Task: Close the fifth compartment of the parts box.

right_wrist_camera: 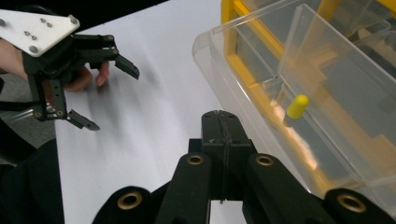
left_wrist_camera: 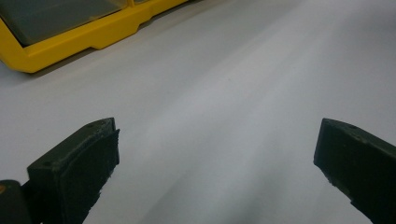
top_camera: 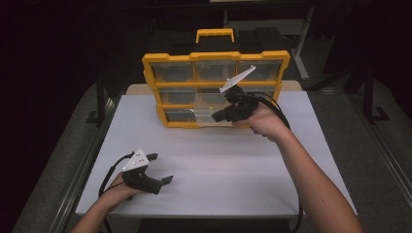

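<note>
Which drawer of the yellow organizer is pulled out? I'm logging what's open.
The clear drawer in the bottom row's middle, just left of the right gripper. It juts forward onto the table and holds a small yellow piece; the other drawers sit flush.

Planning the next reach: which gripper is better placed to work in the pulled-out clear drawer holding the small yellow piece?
The right gripper, probably. It sits shut beside the clear drawer, close to the yellow piece. The left gripper hangs open over bare table, well short of the organizer.
</note>
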Demonstrator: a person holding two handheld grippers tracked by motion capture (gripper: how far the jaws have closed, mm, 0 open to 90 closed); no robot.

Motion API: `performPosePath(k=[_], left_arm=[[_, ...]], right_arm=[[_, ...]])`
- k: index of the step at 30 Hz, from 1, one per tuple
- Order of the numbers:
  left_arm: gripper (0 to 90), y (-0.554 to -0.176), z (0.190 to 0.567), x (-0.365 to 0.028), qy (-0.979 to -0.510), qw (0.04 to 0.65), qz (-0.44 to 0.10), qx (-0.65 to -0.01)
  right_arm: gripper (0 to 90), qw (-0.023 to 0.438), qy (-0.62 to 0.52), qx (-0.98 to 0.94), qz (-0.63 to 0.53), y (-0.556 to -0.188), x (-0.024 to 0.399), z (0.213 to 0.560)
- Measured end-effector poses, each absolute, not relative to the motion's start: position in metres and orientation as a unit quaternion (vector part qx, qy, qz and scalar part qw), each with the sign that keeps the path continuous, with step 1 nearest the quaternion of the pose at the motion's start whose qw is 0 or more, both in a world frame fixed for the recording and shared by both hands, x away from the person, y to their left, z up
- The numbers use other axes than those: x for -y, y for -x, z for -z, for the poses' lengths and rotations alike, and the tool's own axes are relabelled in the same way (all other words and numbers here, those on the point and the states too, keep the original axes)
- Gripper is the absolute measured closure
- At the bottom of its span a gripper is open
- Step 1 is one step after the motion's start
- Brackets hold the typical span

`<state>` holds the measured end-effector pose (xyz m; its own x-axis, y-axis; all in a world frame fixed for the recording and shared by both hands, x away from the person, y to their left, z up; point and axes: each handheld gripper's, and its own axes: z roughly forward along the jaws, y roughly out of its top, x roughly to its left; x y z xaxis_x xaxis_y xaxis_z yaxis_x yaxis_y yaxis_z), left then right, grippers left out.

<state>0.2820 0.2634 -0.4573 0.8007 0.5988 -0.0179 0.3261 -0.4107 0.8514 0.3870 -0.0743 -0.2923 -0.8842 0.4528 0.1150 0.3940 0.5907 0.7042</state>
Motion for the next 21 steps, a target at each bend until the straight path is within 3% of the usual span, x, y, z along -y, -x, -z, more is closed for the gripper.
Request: performPosePath(k=[21], left_arm=[[0.0,-0.282,0.457,-0.263,-0.827,0.466,-0.146,-0.280]], right_arm=[[88.8,0.049,-0.257,-0.881,-0.394,-0.406,0.074,0.289]])
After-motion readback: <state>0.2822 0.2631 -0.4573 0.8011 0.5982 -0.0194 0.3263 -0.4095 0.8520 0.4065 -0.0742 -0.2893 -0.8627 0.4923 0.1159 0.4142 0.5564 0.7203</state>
